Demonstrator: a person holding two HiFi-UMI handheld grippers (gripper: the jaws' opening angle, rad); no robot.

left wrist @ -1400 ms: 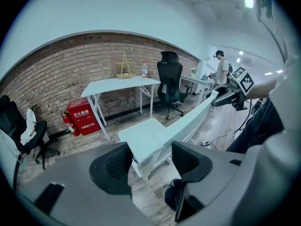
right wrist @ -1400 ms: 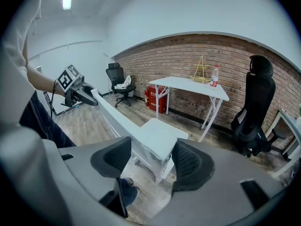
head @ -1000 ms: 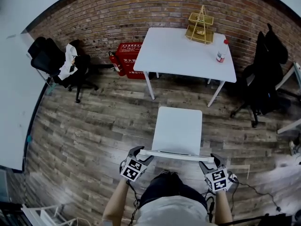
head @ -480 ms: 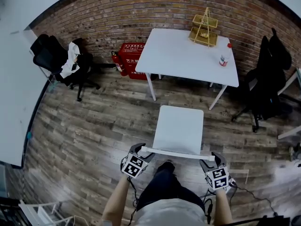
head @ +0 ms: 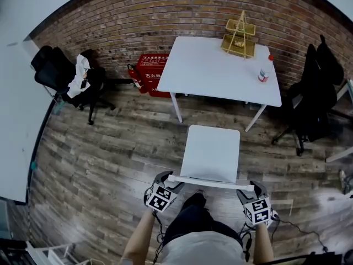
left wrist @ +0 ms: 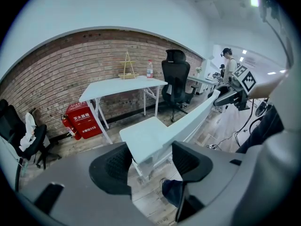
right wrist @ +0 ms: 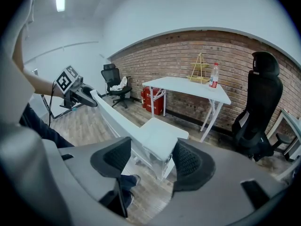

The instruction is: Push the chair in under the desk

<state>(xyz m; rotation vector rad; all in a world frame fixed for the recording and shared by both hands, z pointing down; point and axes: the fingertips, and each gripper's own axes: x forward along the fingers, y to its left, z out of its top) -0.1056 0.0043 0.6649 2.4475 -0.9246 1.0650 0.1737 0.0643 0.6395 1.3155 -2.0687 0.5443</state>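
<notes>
The chair [head: 211,150], white with a flat square seat, stands on the wooden floor [head: 110,148] directly ahead of both grippers, its backrest [head: 209,181] on the near side and its seat reaching away from them. The left gripper [head: 167,179] is clamped on the left end of the backrest, and in the left gripper view the white panel fills the gap between the two black pads [left wrist: 110,168]. The right gripper [head: 247,189] grips the right end the same way, its jaws closed on the panel. Each gripper shows in the other's view at the far end of the backrest. The desk [head: 215,65] lies beyond the chair, farther from the grippers, against the brick wall; the seat's far edge sits near the desk's front legs but not under the top. On the desk, at the side far from the grippers, stand a wire rack [head: 239,35] and a bottle [head: 264,70]. A red box [head: 151,70] rests ahead and left of the left gripper, beside the desk
</notes>
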